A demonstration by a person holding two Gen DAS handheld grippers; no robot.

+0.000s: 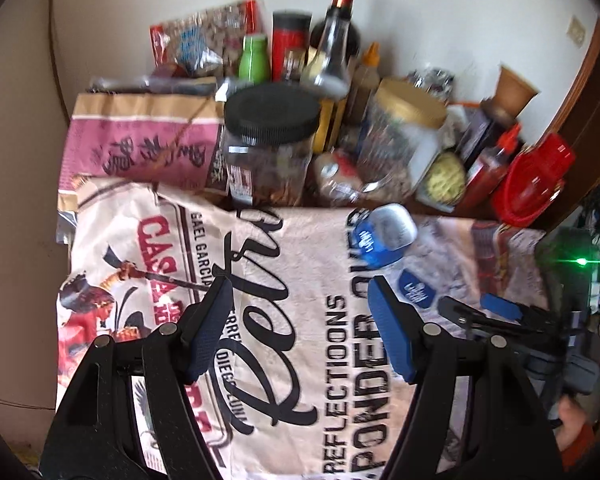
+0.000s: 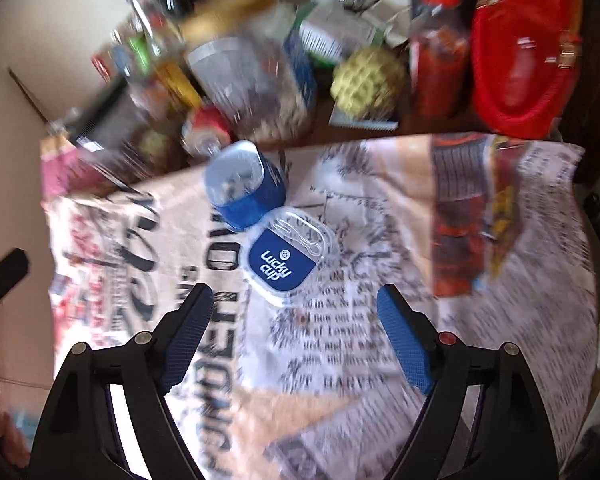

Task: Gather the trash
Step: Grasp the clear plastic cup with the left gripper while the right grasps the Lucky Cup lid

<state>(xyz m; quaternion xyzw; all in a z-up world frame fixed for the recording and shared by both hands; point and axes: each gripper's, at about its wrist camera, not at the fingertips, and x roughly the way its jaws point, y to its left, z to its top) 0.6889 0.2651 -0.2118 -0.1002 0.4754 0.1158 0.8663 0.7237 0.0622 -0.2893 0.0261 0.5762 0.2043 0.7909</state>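
Here we look down along two handheld grippers at a table under a cloth printed like old newspaper (image 2: 380, 208). On the left, our left gripper (image 1: 300, 300) hangs over the cloth with its claw apart and nothing between the pads. Towards the middle lies the trash: one blue cup (image 2: 242, 184) tipped on its side, mouth towards us, and one clear lid (image 2: 288, 256) with a blue "Lucky cup" label, flat on the cloth and touching the cup's lower edge. On the right, our right gripper (image 2: 294, 308) points steeply down just short of the lid, its claw apart and empty. To do this step well, we judge we should slow the blurred approach, centre the lid between the pads, and pinch it by its rim, since thin plastic lying flat may slide or buckle. Counting: two grippers, one cup, one lid. Behind them stands crowded clutter: one black-lidded jar (image 1: 272, 140), one gold-lidded jar (image 1: 404, 136), one dark wine bottle (image 1: 342, 20), one red basket (image 2: 520, 64).
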